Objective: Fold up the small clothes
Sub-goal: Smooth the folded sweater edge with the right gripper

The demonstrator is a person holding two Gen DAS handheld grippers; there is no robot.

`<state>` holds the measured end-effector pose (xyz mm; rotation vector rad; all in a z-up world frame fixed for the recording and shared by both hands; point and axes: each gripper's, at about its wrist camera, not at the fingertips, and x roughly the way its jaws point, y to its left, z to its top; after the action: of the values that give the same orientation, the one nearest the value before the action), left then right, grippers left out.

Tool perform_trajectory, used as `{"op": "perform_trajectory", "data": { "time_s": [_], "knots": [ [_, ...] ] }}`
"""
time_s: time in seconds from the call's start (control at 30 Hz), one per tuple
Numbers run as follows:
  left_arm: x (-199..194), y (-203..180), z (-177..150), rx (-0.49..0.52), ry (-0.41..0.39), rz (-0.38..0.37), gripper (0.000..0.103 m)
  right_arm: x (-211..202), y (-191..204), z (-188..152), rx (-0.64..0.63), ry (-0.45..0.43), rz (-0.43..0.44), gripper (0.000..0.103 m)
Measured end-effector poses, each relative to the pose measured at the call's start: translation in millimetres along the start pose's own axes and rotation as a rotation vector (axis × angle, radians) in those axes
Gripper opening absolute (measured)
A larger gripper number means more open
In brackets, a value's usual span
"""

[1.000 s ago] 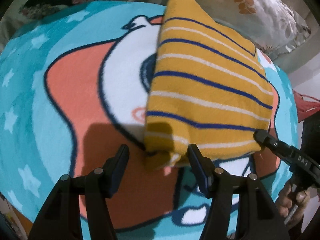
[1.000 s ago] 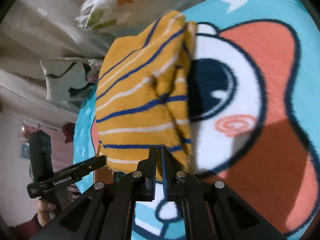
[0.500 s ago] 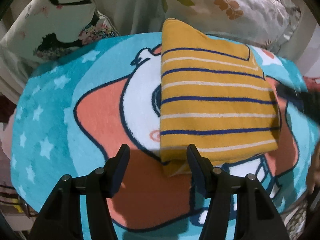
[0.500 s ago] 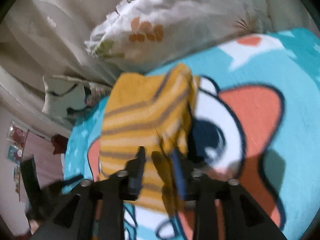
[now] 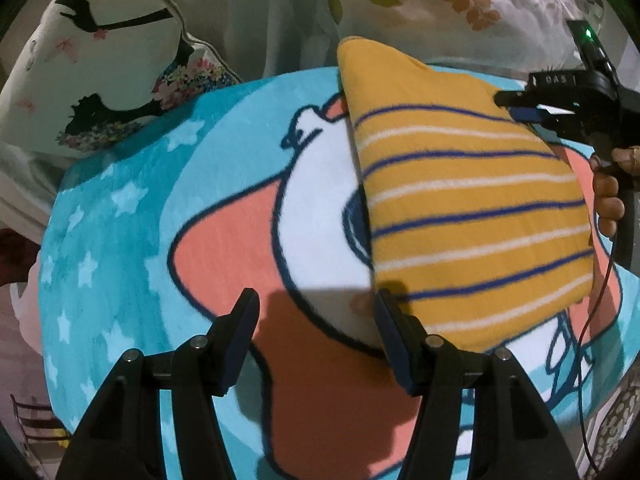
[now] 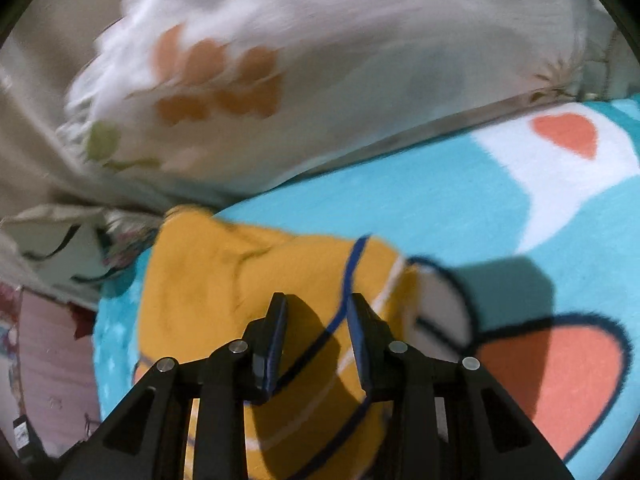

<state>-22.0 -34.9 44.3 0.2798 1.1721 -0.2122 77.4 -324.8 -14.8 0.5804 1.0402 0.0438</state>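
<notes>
Folded striped shirt point(image 5: 472, 216) on blanket point(image 5: 120, 240) — both tongs parted, empty.

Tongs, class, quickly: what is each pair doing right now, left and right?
Left tongs: open, holding nothing, beside the folded shirt.
Right tongs: open, holding nothing, above the shirt.

I've got the mustard-yellow striped shirt point(image 5: 472, 216) folded into a flat rectangle, navy and white stripes up, lying right of centre.
</notes>
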Motion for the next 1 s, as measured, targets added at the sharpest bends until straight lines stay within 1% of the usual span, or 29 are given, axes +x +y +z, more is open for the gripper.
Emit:
{"op": "perform_trajectory", "data": {
  "time_s": [0.07,0.17,0.33,0.47,0.53,0.63,0.67,0.73,0.8,0.93,1.0],
  "knots": [
    [2.6,2.5,6.8,0.014,-0.005,-0.003,0.059,-2.5,-2.9,3.7,0.02,-0.005,-0.014,0.033],
    [4.7,4.7,16.2,0.027,-0.014,-0.021,0.059,-12.9,7.0,5.5,-0.002,-0.044,-0.085,0.034],
    [8.1,9.0,39.6,0.027,-0.043,-0.071,0.059,-27.1,21.9,-1.5,-0.016,-0.096,-0.12,0.034],
    [21.2,19.8,79.1,-0.022,-0.058,-0.137,0.059,-37.9,24.6,-15.2,-0.012,-0.126,-0.154,0.034],
    [29.2,21.0,100.8,-0.019,-0.077,-0.152,0.06,-43.7,24.2,-23.8,-0.003,-0.136,-0.168,0.034],
    [43.9,14.6,130.3,0.002,-0.084,-0.175,0.061,-47.5,21.1,-32.5,0.003,-0.134,-0.181,0.037],
    [48.3,11.5,138.7,0.011,-0.088,-0.178,0.061,-47.1,20.4,-34.4,0.002,-0.131,-0.186,0.038],
    [56.3,3.5,154.6,0.037,-0.1,-0.184,0.061,-43.1,17.1,-39.0,0.01,-0.115,-0.197,0.039],
    [69.9,-3.5,169.8,0.058,-0.086,-0.187,0.063,-39.6,13.6,-42.2,0.021,-0.107,-0.207,0.039],
    [100.6,0.7,186.3,0.034,-0.036,-0.124,0.063,-37.5,2.1,-46.2,0.055,-0.105,-0.223,0.04],
    [107.5,7.1,189.9,0.011,-0.028,-0.122,0.065,-40.7,-3.1,-45.6,0.068,-0.113,-0.239,0.042]
  ]
}}
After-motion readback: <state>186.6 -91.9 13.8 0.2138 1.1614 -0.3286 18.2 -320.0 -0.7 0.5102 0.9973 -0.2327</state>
